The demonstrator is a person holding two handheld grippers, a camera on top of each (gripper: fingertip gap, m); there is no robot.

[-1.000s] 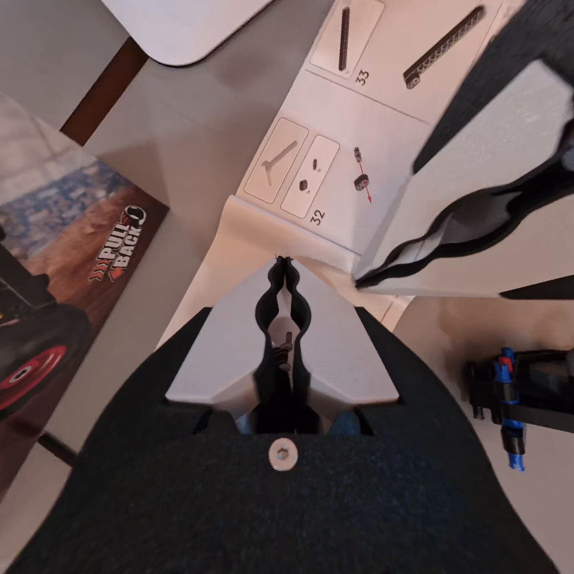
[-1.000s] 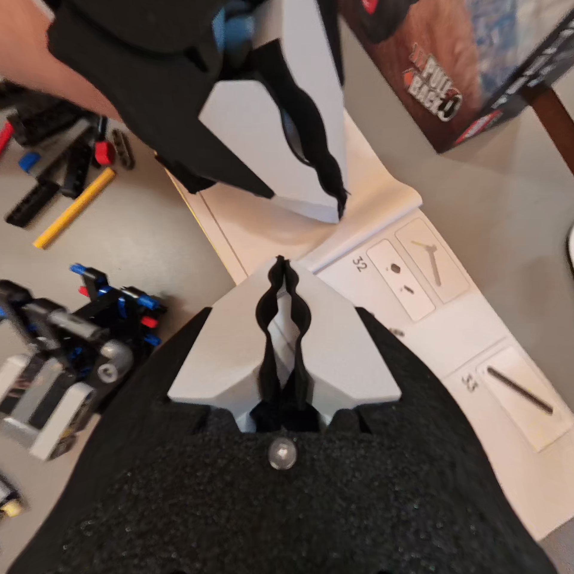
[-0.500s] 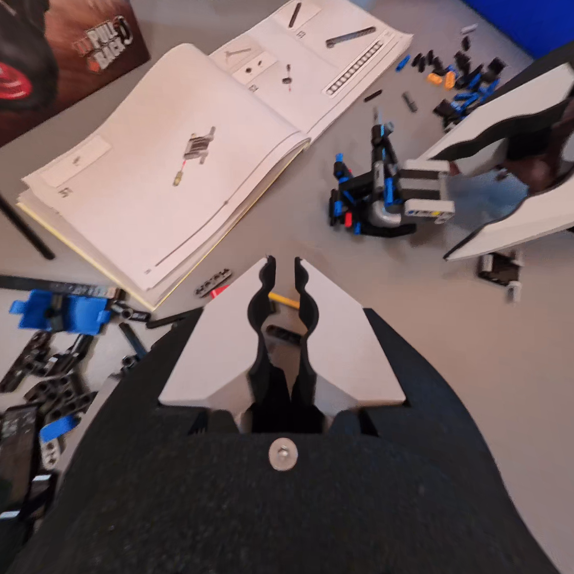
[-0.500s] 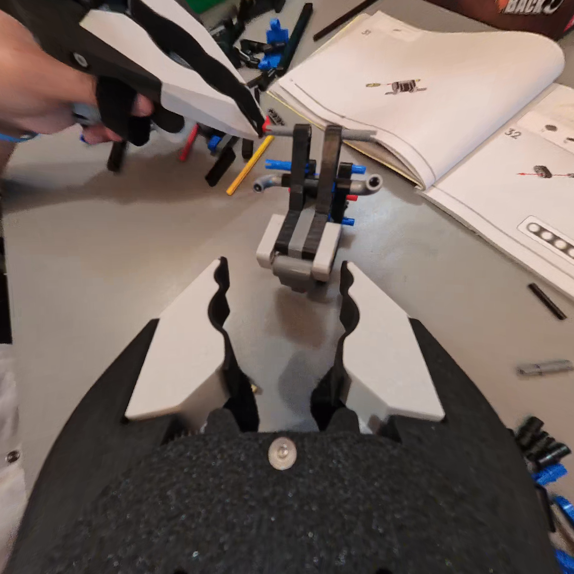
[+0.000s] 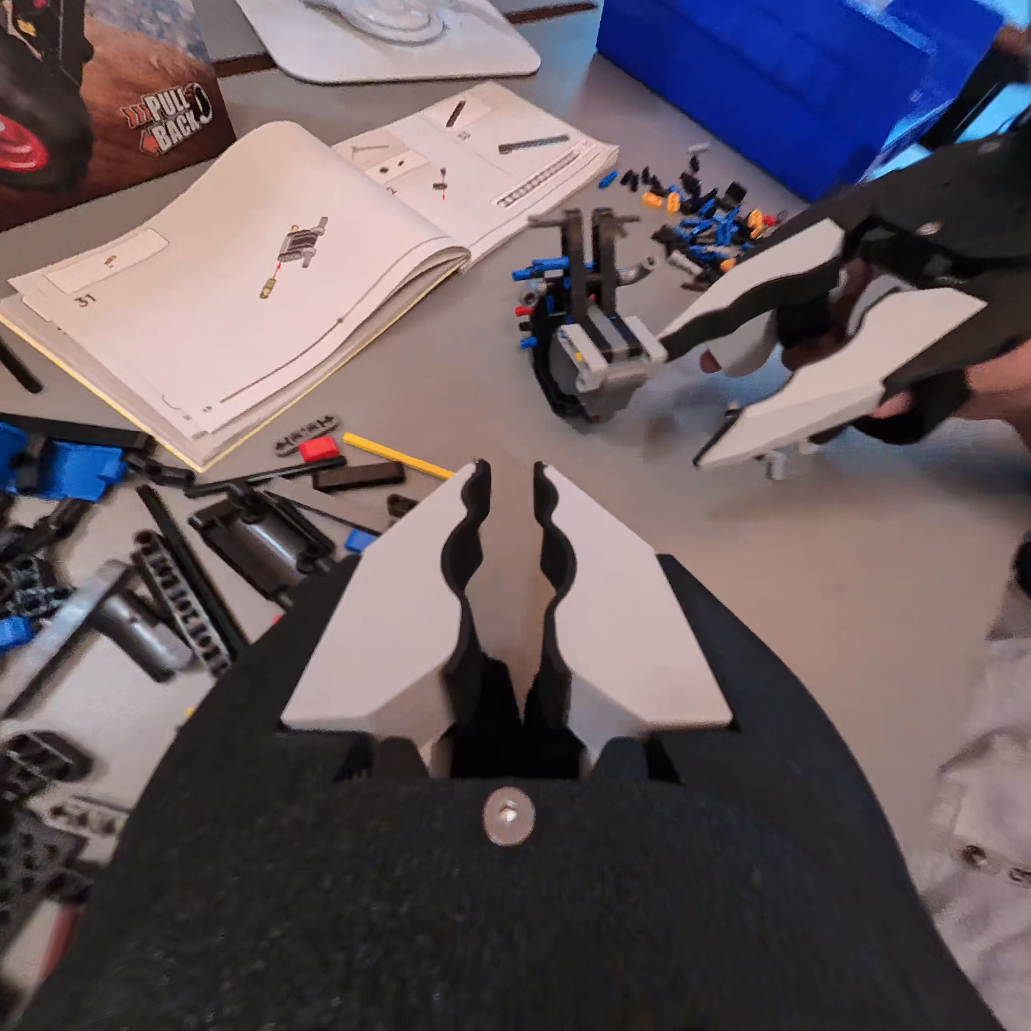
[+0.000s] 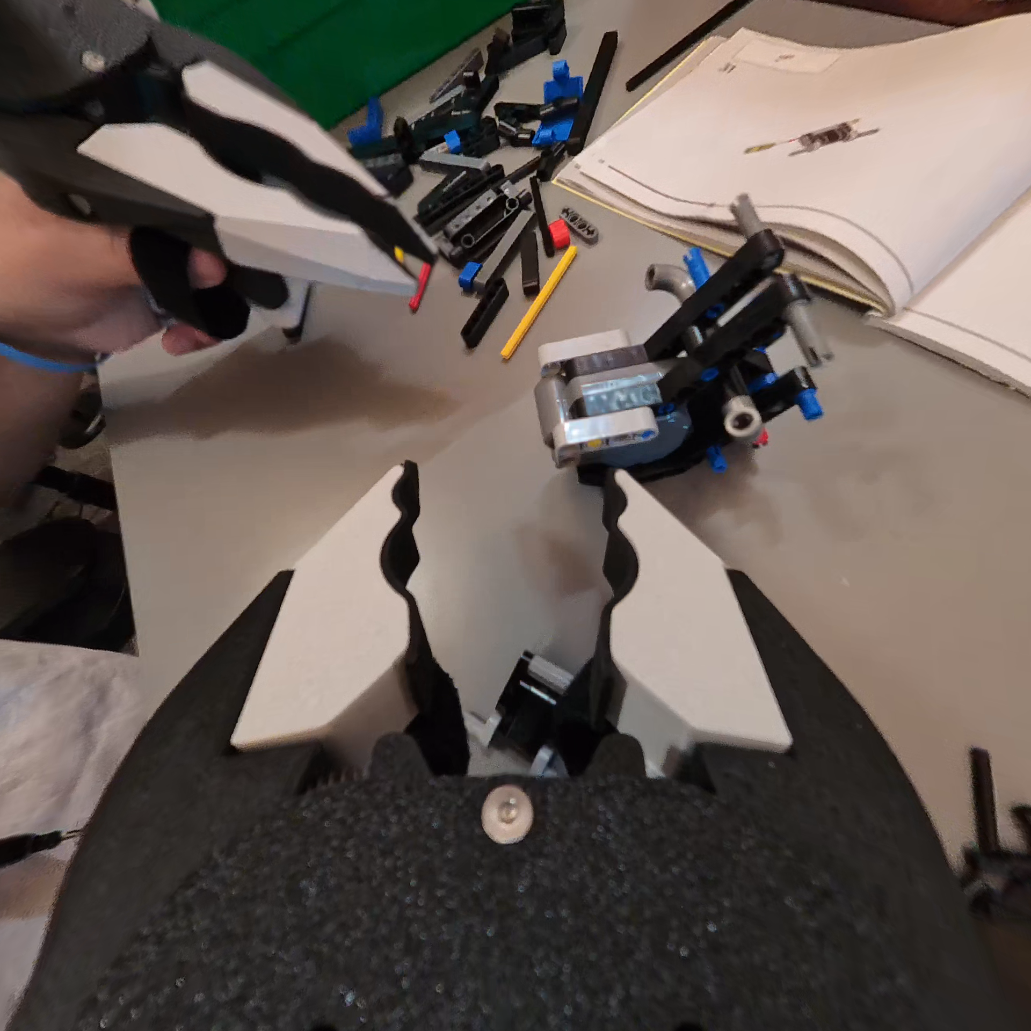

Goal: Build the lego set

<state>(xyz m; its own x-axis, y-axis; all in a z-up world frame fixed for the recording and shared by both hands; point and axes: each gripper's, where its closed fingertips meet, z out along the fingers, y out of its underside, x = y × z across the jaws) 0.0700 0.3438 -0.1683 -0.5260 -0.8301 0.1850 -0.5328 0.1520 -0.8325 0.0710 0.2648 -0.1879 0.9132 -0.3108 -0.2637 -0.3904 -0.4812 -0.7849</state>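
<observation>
The part-built lego assembly, black beams with blue pins and a white-grey block, stands on the grey table near the open instruction booklet. It also shows in the right wrist view. My left gripper is empty with a narrow gap between its fingers, above loose parts; it also shows in the right wrist view. My right gripper is wide open and empty, its right fingertip close to the assembly's base; I cannot tell if they touch. It also shows in the left wrist view.
Loose black, blue and grey parts lie left, with a yellow axle and a red piece. A pile of small pins sits by a blue bin. The set box stands far left. A small black-grey piece lies under my right gripper. The left gripper's tips are roughly 9 cm from the right gripper's.
Both grippers have pulled back from the booklet. The left has opened a little, the right has opened wide and now sits beside the assembly.
</observation>
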